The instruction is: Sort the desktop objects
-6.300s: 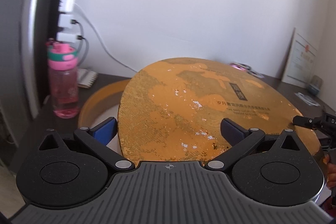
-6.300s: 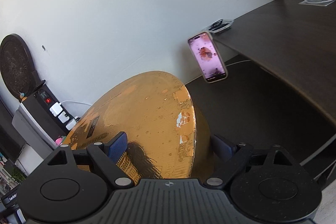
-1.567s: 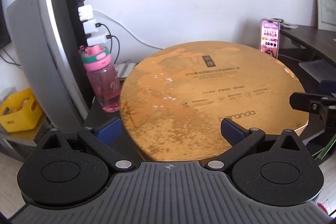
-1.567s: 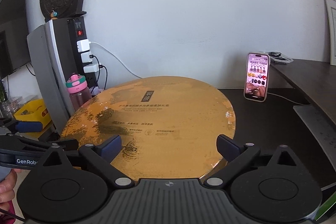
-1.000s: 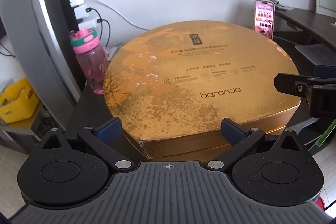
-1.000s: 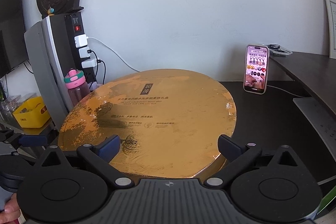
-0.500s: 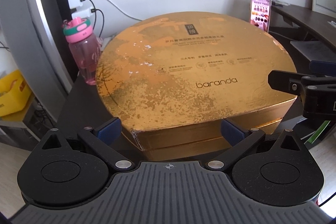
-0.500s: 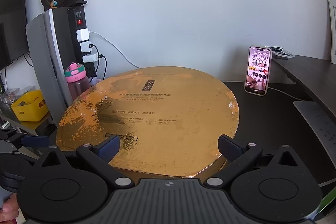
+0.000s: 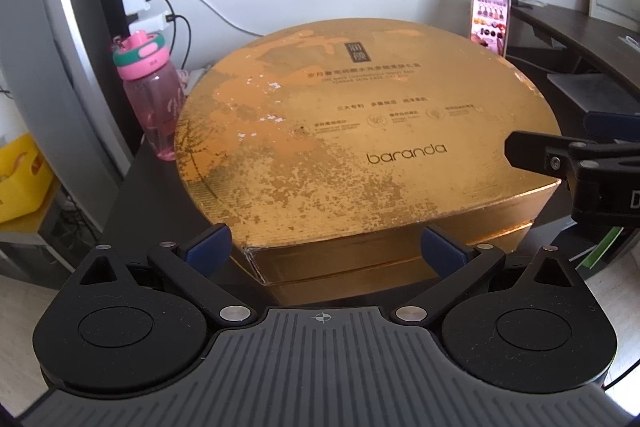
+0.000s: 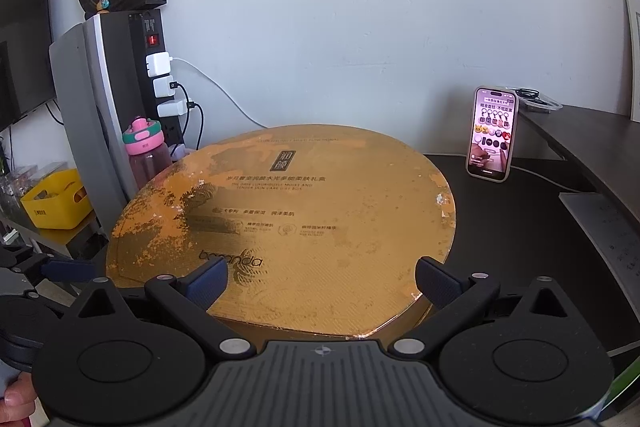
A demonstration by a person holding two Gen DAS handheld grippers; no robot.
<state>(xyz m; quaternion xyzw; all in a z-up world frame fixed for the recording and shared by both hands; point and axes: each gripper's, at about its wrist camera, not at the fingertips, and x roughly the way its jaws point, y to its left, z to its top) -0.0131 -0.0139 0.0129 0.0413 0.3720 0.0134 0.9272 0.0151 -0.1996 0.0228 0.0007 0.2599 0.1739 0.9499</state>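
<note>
A large round gold gift box (image 9: 360, 131) printed "baranda" lies on the dark desk (image 10: 520, 227), its lid flat on the base. My left gripper (image 9: 324, 251) is open at the box's near left corner, with the front wall showing between its blue pads. My right gripper (image 10: 322, 281) is open too, low over the near right rim of the gold box (image 10: 288, 219). Neither grips the box. In each wrist view, the other gripper's finger shows at the edge of the frame.
A pink water bottle (image 9: 150, 99) stands left of the box beside a grey tower (image 9: 60, 47) with a loaded power strip (image 10: 156, 67). A lit phone (image 10: 494, 135) leans at the back right under a raised shelf (image 10: 592, 135). A yellow bin (image 10: 56, 199) sits far left.
The lid, tilted up six seconds ago, now lies flat on the base. Over the last second the left gripper has sunk and drawn back, baring the box's front wall. Both jaws stay wide.
</note>
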